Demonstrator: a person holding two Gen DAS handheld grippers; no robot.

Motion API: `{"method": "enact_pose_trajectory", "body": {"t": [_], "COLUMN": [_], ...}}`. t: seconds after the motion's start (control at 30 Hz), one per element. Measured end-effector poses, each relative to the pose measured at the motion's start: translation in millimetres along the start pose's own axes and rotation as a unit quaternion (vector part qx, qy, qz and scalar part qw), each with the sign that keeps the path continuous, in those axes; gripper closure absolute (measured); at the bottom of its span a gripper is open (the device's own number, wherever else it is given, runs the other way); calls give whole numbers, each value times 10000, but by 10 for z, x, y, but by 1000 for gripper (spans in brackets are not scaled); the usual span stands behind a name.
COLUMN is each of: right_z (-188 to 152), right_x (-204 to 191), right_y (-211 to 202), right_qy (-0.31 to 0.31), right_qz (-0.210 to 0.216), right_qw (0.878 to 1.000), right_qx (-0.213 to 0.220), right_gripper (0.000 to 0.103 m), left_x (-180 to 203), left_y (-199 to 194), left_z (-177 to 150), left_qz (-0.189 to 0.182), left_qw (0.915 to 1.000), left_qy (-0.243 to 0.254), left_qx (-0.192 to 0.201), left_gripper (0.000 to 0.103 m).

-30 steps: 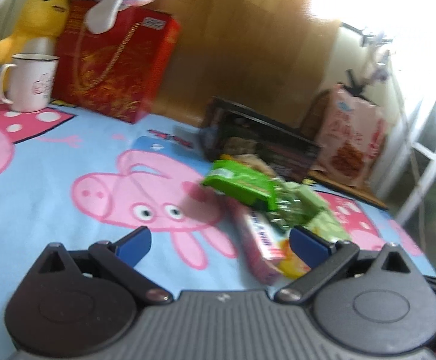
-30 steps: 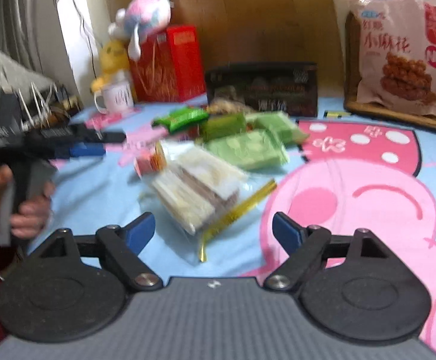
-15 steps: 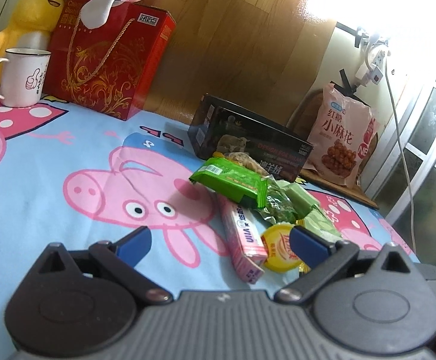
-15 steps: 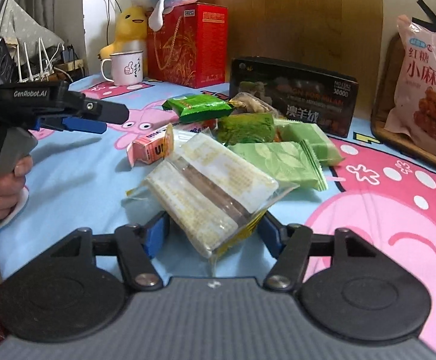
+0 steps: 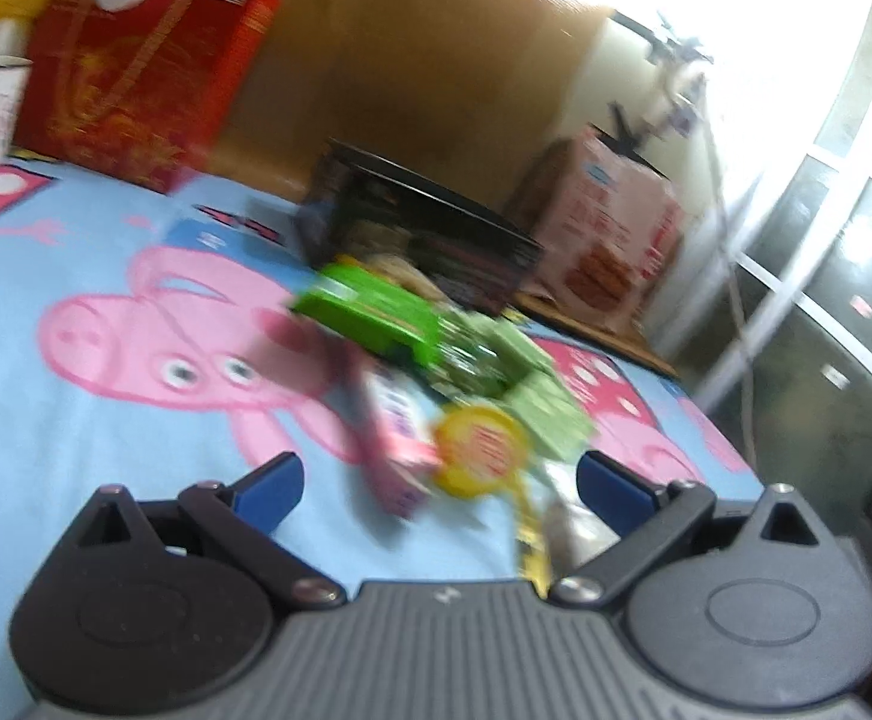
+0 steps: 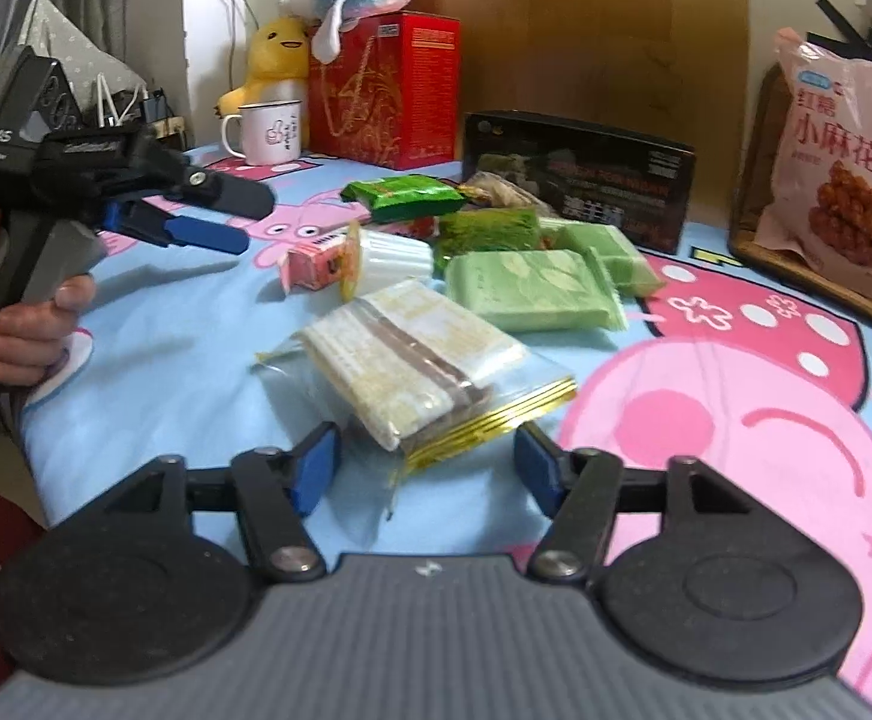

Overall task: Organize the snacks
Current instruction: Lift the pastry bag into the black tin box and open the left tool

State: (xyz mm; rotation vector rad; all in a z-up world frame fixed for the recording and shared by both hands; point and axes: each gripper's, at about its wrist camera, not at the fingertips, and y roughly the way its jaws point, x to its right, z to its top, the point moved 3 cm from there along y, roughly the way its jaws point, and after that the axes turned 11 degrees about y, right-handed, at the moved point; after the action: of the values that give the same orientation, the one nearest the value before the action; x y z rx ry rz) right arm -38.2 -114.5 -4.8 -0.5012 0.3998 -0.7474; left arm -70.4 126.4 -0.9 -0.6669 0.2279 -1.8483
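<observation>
From the left wrist, blurred, my left gripper [image 5: 439,483] stands wide apart, gripping nothing; a yellow lid [image 5: 479,443] lies just ahead on the cloth [image 5: 46,432]. From the right wrist, my right gripper [image 6: 427,467] is opening, the wafer pack [image 6: 412,360] between its fingers [image 6: 316,468], untouched, before the snack pile.

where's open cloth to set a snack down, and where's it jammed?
Free: the blue cloth between the left gripper and the clear-wrapped wafer pack; also the pink print right of that pack, below the pale green packet. Crowded: the snack pile in front of the black box.
</observation>
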Motion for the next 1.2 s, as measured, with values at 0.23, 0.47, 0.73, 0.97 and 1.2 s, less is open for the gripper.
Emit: {"method": "enact_pose_trajectory", "body": {"t": [0.23, 0.47, 0.73, 0.97, 1.2], "right_z": [-4, -6, 46, 416, 1025], "right_x": [23, 65, 64, 154, 223], "right_y": [-15, 3, -220, -466, -368], "right_qy": [-70, 69, 132, 334, 242], "right_qz": [52, 165, 270, 281, 296], "right_qw": [10000, 9998, 9989, 9944, 9898], "right_qx": [30, 59, 356, 958, 1375], "right_gripper": [30, 31, 68, 71, 71], "left_x": [527, 738, 930, 1025, 863], "left_y": [134, 583, 596, 482, 496], "left_z": [-1, -55, 30, 466, 1103], "left_qz": [-485, -681, -827, -964, -859], "left_qw": [9968, 9923, 9902, 9927, 9945], "left_qy": [519, 562, 601, 595, 593], "left_qx": [-369, -874, -949, -414, 73], "left_gripper": [5, 9, 23, 23, 23]}}
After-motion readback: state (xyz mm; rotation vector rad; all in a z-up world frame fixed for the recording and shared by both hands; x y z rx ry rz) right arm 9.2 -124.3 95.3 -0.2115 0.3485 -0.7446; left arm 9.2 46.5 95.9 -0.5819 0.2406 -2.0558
